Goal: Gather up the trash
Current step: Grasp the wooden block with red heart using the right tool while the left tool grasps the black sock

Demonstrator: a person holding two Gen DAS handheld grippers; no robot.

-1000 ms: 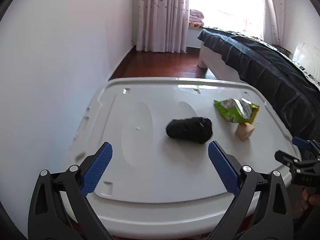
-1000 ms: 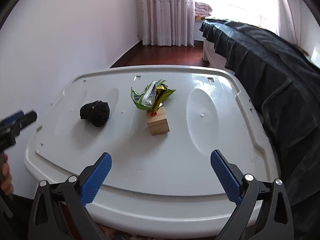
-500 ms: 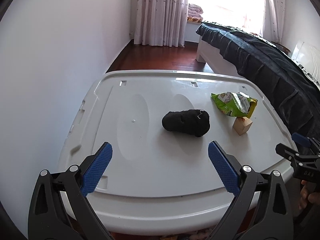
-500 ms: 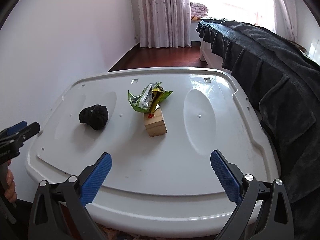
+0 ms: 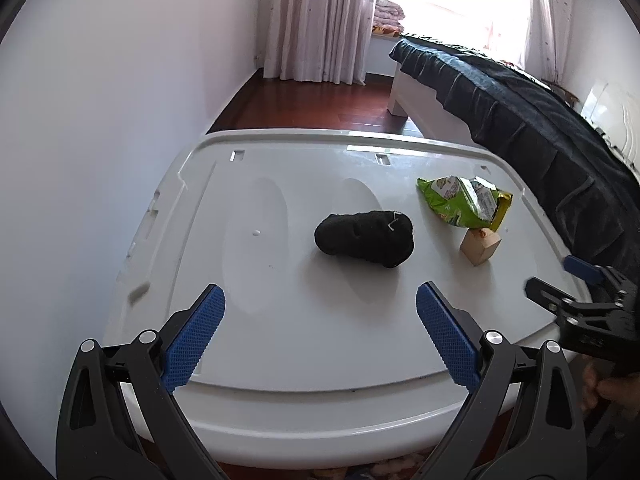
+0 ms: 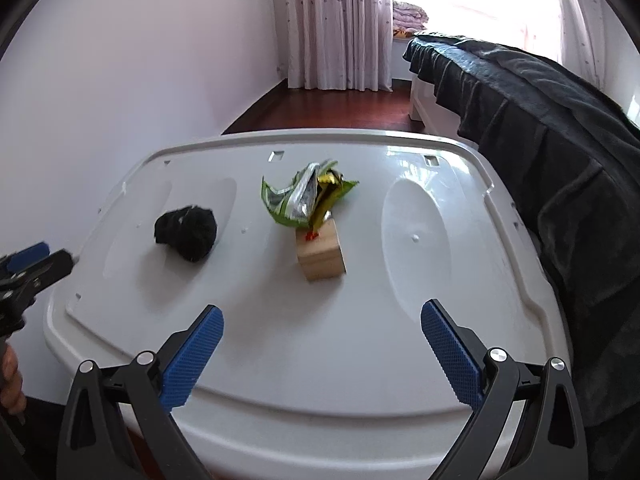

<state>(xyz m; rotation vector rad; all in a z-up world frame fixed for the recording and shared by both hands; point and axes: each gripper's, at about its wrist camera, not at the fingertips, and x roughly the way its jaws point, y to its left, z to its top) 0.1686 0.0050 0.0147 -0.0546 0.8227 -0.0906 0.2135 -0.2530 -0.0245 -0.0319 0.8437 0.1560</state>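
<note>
**While both hand-held grippers hang open, 3 items lie on the white lid**

While neither tool holds anything, the left hand-held gripper [image 5: 320, 320] hovers over the near edge of the white plastic lid [image 5: 280, 360] that serves as the counter, its 2 blue-padded fingers [image 5: 196, 336] spread wide with only bare lid between them. The right hand-held gripper [image 6: 322, 340] hangs likewise over the near edge, jaws wide apart and empty; it also shows at the right margin of the left wrist view, and the left one shows at the left margin of the right wrist view.

On the lid lie 3 things. A crumpled green snack wrapper [image 5: 466, 200] sits toward the far right in the left wrist view, its silver lining and a yellow strip showing. Just in front of it, touching its near edge, stands a small wooden block [image 6: 320, 254] with a red mark on top. Well apart from these, to their left, rests a black bundle of fabric [image 5: 364, 238] with a short pale thread on it, ahead of the left tool's fingers.

Beyond the lid runs a dark wooden floor [image 6: 340, 108], with a bed [image 6: 540, 112] under a dark cover on the right and curtains [image 5: 320, 20] at a bright window.
</note>
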